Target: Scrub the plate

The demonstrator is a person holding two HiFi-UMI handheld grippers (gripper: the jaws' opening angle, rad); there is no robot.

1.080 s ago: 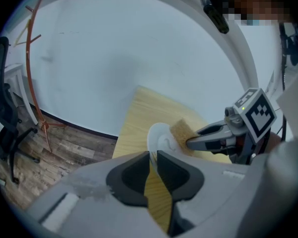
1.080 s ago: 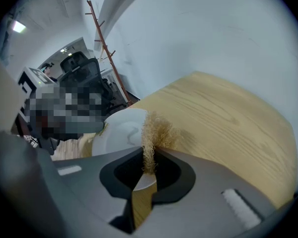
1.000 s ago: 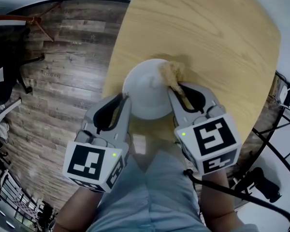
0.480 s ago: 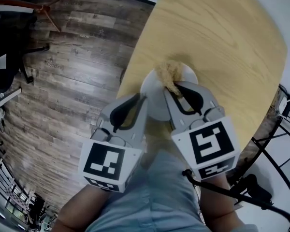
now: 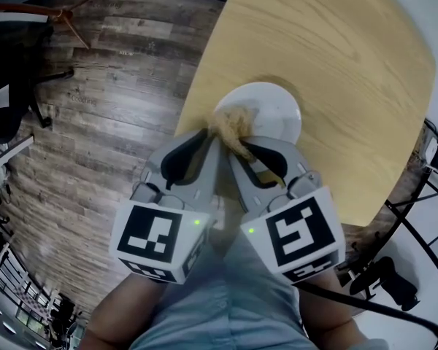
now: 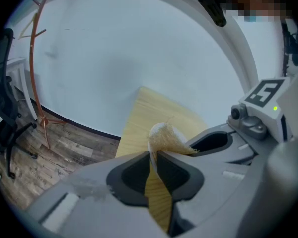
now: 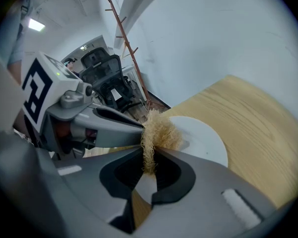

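Note:
A white plate [image 5: 270,108] lies on the pale wooden table [image 5: 336,42] close to its left edge. My left gripper [image 5: 213,140] is shut on the plate's near-left rim, which shows as a thin white sliver between its jaws [image 6: 150,155]. My right gripper [image 5: 235,147] is shut on a tan fibrous scrubber [image 5: 231,127]. The scrubber [image 7: 158,133] rests on the plate [image 7: 201,139] at that same rim, touching the left gripper's tip. In the left gripper view the scrubber [image 6: 165,137] pokes up just past the jaws.
Dark wood-plank floor [image 5: 102,122] lies left of the table edge. A coat rack [image 7: 131,58] and an office chair [image 7: 105,76] stand by the wall. Black metal framing [image 5: 423,173] sits at the right. The person's lap is below both grippers.
The right gripper has dragged the scrubber across the plate from its far side to the near-left rim, up against the left gripper. The left gripper keeps its hold on the rim.

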